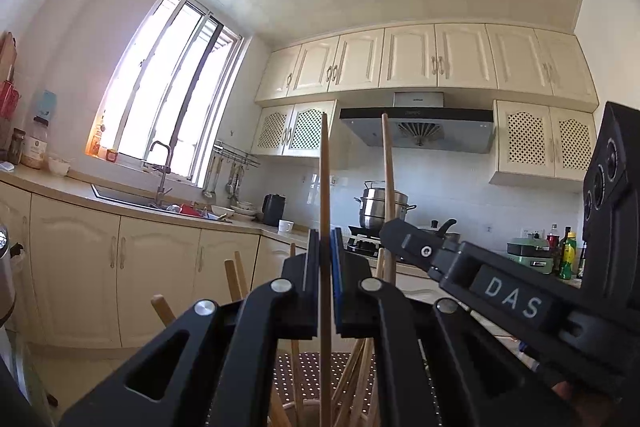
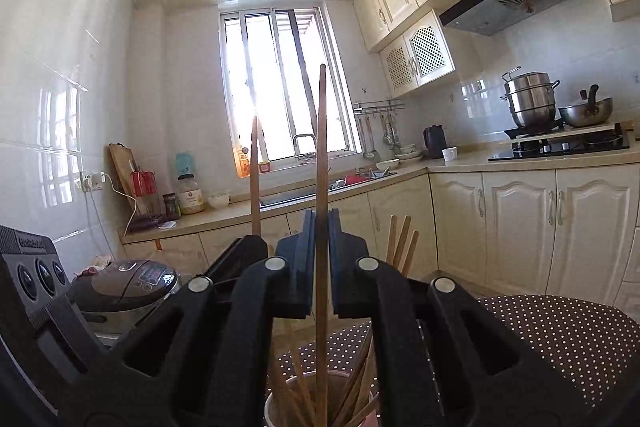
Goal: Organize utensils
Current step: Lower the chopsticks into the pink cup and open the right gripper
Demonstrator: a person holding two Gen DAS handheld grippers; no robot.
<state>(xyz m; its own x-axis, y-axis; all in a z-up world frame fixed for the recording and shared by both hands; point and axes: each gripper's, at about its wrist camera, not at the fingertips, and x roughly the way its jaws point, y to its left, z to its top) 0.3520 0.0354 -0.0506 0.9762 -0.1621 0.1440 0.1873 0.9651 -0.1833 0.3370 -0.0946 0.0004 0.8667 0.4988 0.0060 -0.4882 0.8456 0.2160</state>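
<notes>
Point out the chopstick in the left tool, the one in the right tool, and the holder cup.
Left chopstick (image 1: pixel 325 195), left wrist view, upper shaft.
Right chopstick (image 2: pixel 321 147), right wrist view, upper shaft.
Holder cup (image 2: pixel 276 401), right wrist view, left rim.

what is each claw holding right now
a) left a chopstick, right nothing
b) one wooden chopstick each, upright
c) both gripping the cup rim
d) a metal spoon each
b: the left claw pinches one upright wooden chopstick, and the right claw pinches another chopstick, above the cup of chopsticks.

A sunlit window (image 2: pixel 280 83) brightens white tiled walls (image 2: pixel 60 75), cream cabinets (image 1: pixel 420 57) and a beige countertop (image 2: pixel 460 161).
</notes>
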